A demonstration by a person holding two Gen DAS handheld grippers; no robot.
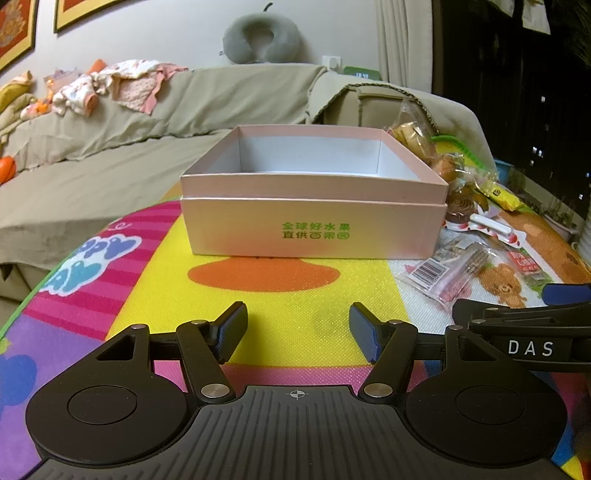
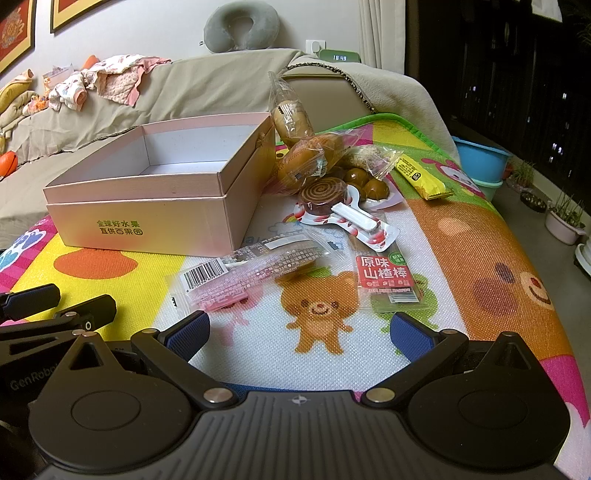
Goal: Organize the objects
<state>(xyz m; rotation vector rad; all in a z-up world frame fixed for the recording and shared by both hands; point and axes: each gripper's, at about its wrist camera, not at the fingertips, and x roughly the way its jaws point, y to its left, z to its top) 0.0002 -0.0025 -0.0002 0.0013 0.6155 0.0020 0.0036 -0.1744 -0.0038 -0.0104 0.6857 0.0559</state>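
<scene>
An open pink box (image 1: 310, 225) with green lettering sits on the colourful play mat (image 1: 280, 295); its inside looks empty. It also shows in the right wrist view (image 2: 155, 218). To its right lie several wrapped snacks: a pink barcode packet (image 2: 236, 275), a red hawthorn stick packet (image 2: 386, 275), a swirl-patterned candy (image 2: 323, 194), bread rolls in clear wrap (image 2: 306, 157) and a yellow bar (image 2: 421, 177). My left gripper (image 1: 297, 330) is open and empty, in front of the box. My right gripper (image 2: 299, 330) is open and empty, just short of the packets.
A couch (image 1: 110, 147) with a beige cover and heaped clothes (image 1: 110, 86) stands behind the mat. A grey neck pillow (image 2: 240, 26) sits on its back. A blue tub (image 2: 480, 158) and potted plants (image 2: 565, 218) are on the floor to the right.
</scene>
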